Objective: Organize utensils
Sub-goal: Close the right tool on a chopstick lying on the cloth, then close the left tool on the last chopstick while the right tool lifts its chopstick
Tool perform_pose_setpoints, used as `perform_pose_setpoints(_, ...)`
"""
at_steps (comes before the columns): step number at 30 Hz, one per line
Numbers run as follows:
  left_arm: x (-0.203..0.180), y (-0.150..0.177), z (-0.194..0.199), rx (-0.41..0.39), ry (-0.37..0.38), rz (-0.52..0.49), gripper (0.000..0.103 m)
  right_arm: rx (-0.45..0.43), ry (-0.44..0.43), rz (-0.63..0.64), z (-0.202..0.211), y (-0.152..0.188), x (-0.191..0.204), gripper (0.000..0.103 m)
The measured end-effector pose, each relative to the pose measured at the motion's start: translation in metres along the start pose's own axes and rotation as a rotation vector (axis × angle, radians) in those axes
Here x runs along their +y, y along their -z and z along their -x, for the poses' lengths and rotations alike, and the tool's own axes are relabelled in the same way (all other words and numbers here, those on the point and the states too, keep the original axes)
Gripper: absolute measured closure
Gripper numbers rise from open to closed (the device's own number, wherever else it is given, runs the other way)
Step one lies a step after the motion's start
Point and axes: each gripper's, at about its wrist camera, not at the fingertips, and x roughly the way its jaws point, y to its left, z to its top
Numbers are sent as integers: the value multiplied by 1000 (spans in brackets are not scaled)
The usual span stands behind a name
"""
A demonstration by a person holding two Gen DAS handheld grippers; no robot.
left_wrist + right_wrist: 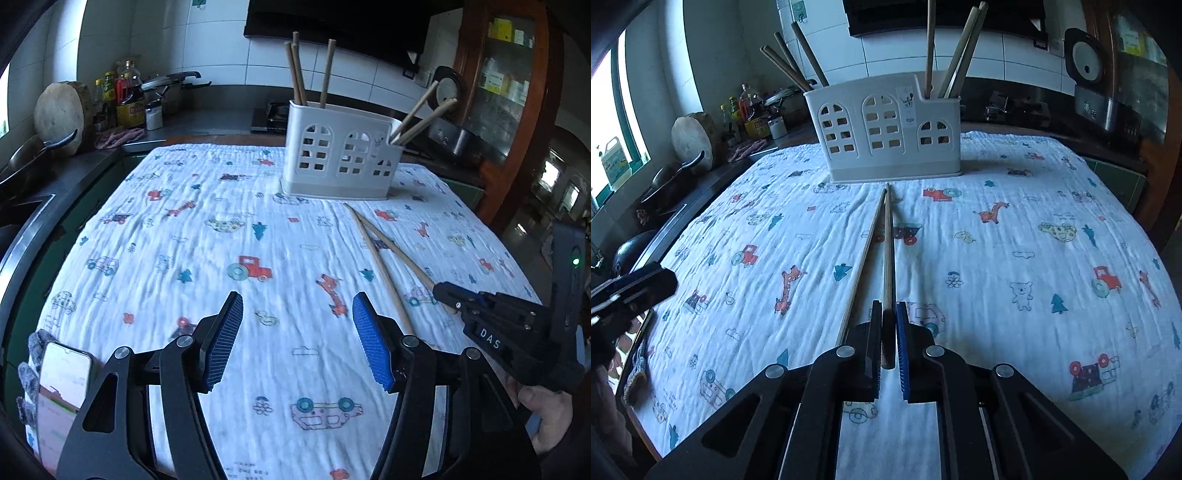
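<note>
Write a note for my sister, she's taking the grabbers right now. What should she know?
Right gripper: shut on one chopstick, near its end.
Left gripper: open, holding nothing, over the cloth.
Second chopstick lies on the cloth beside the gripped one.
White holder stands at the far end with several chopsticks already in it.
Left: put these two chopsticks in the holder.

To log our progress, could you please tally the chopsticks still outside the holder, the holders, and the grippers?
Chopsticks outside the holder: 2, the gripped chopstick and the free chopstick
Holder: 1
Grippers: 2, left gripper open, right gripper shut
Total: 5
</note>
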Motion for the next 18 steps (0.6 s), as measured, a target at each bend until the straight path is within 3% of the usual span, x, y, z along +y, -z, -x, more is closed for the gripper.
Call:
perform_pose_setpoints(7,-50,13,-24,64,84,-66,42,-123,17,50,57,-14,-13,96)
perform_pose_setpoints(14,-83,22,-59,159,155,-71,70,-202,8,59,95,-31,-27,96)
perform_pose_setpoints(18,-92,23,-76,196,157,-50,79,-230,11,73,107,-37,-29,96)
